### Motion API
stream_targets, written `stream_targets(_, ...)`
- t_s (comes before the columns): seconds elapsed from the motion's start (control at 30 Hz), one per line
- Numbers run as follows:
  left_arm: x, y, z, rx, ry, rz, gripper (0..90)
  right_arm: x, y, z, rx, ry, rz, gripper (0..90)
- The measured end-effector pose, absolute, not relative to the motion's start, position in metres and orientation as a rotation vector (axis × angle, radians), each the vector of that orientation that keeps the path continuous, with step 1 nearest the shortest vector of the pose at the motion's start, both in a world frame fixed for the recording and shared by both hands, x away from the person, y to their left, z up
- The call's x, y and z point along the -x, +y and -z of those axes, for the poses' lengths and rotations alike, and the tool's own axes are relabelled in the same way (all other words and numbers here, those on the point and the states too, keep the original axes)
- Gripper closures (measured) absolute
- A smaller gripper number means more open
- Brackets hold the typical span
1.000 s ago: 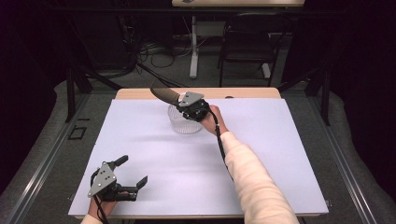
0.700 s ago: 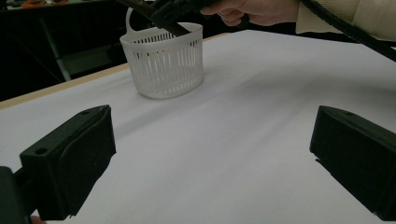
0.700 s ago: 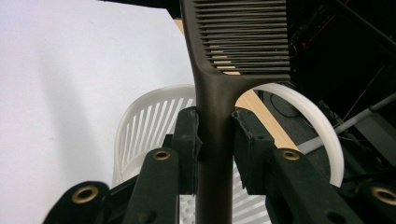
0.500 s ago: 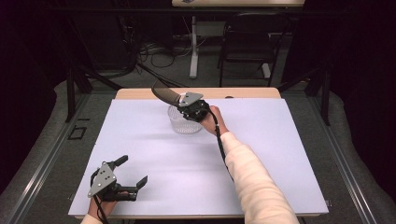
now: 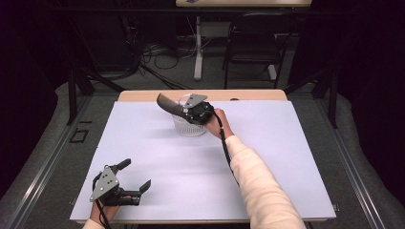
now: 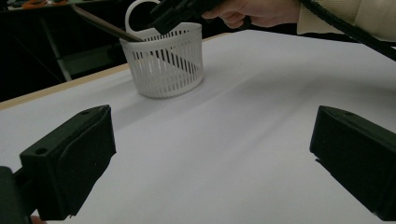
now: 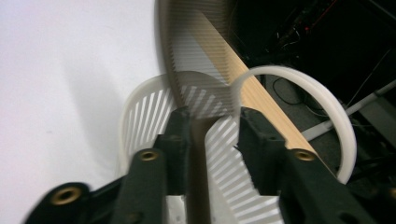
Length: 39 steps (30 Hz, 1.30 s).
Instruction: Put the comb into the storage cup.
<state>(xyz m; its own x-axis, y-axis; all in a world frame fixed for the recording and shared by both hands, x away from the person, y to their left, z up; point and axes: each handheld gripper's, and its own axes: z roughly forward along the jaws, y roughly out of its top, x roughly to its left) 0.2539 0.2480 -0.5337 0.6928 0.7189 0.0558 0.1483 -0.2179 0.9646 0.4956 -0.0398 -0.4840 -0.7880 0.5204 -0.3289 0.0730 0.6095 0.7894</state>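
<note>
A dark comb (image 5: 167,104) sticks up and to the left out of a white slatted basket (image 5: 188,125) at the far middle of the table. My right gripper (image 5: 184,110) hovers over the basket's rim. Its jaws have just been opening. In the right gripper view the comb (image 7: 196,60) stands blurred between them, beside the left jaw, with a gap to the right one. My right gripper (image 7: 212,121) looks down into the basket (image 7: 140,116). My left gripper (image 5: 137,174) rests near the front left edge, open and with nothing between its jaws (image 6: 205,154).
A white sheet (image 5: 286,157) covers the table, with a strip of wood (image 5: 248,94) bare along the far edge. The basket has a looped handle (image 7: 322,107). A chair (image 5: 250,43) and cables stand on the dark floor beyond.
</note>
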Motion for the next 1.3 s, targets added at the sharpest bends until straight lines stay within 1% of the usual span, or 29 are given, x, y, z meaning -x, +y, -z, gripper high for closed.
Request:
stream_targets(0.03, -0.254, 0.248, 0.534, -1.741, 0.697, -0.613, 0.2, -0.495, -0.040, 0.483, -0.495, 2.300, -1.095, 50.7)
stream_targets(0.07, -0.254, 0.248, 0.534, -1.743, 0.696, -0.612, 0.2, -0.495, -0.041, 0.482, -0.505, 2.304, -1.101, 48.0)
stream_targets(0.13, -0.254, 0.248, 0.534, -1.744, 0.695, -0.612, 0.2, -0.493, -0.043, 0.478, -0.533, 2.312, -1.118, 39.3)
stream_targets(0.23, -0.254, 0.248, 0.534, -1.744, 0.695, -0.613, 0.2, -0.491, -0.047, 0.472, -0.557, 2.331, -1.139, 29.7)
stream_targets(0.3, -0.254, 0.248, 0.534, -1.744, 0.697, -0.613, 0.1, -0.489, -0.050, 0.468, -0.586, 2.352, -1.159, 25.6)
stream_targets(0.4, -0.255, 0.247, 0.534, -1.745, 0.697, -0.610, 0.2, -0.486, -0.054, 0.462, -0.608, 2.369, -1.153, 15.9)
stream_targets(0.5, -0.254, 0.247, 0.534, -1.745, 0.695, -0.611, 0.2, -0.482, -0.059, 0.456, -0.630, 2.378, -1.156, 13.1)
stream_targets(0.6, -0.254, 0.247, 0.534, -1.745, 0.695, -0.610, 0.2, -0.479, -0.064, 0.451, -0.648, 2.393, -1.148, 7.5)
stream_targets(0.8, -0.255, 0.248, 0.534, -1.744, 0.694, -0.609, 0.2, -0.473, -0.071, 0.444, -0.656, 2.419, -1.134, 0.1)
stream_targets(1.3, -0.254, 0.246, 0.534, -1.746, 0.694, -0.610, 0.2, -0.449, -0.100, 0.438, -0.683, 2.439, -1.161, 0.0)
